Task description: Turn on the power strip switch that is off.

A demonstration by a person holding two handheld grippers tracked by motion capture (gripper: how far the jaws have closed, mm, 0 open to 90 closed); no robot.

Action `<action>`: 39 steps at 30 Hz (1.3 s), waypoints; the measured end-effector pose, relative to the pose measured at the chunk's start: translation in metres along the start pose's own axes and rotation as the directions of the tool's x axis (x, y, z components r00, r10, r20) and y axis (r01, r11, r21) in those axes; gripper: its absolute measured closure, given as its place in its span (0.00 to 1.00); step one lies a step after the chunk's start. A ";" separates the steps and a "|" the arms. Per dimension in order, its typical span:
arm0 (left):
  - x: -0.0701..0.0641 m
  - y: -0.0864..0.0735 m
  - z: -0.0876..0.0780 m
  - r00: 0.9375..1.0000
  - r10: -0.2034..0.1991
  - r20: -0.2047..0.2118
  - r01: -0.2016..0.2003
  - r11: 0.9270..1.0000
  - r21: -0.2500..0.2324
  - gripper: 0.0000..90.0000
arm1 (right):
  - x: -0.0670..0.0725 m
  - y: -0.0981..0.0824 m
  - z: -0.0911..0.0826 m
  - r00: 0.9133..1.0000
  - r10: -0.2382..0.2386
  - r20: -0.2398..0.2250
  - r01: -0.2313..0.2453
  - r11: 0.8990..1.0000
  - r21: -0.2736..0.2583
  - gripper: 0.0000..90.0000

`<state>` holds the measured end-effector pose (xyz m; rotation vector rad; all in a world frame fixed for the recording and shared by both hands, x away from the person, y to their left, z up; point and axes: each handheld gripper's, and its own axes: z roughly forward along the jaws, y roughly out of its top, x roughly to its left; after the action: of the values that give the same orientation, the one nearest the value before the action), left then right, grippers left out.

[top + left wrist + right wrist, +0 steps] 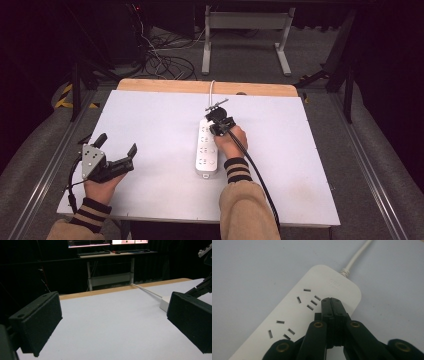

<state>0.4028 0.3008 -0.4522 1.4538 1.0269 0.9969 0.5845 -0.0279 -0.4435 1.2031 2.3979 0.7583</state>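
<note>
The right gripper [331, 301] is held closed, empty, over the strip's [294, 315] far end; the left gripper [116, 148] is rested wide open at the worktop's [150, 120] near left.

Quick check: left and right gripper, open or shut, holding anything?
Left gripper: open, holding nothing.
Right gripper: shut, empty, tips over the power strip.

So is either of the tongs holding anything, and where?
Nothing is held. Left tongs are open above the table; right tongs are shut, empty, over the power strip.
</note>
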 end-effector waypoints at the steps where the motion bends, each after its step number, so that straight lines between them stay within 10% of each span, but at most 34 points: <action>1: 0.000 0.000 0.000 1.000 0.000 0.001 0.000 1.000 0.000 0.00 | 0.000 0.000 0.000 1.000 -0.005 0.004 0.005 1.000 0.005 1.00; 33: 0.000 0.000 0.001 1.000 0.003 0.002 -0.003 1.000 0.003 0.00 | -0.002 -0.002 -0.001 1.000 0.000 -0.007 0.000 1.000 -0.012 1.00; 39: 0.000 -0.001 0.001 1.000 0.001 0.000 -0.001 1.000 0.006 0.00 | -0.004 0.000 -0.016 0.999 -0.032 0.039 0.036 0.994 -0.100 1.00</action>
<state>0.4042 0.3008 -0.4531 1.4591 1.0303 0.9957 0.5785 -0.0355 -0.4305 1.1238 2.3143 0.8287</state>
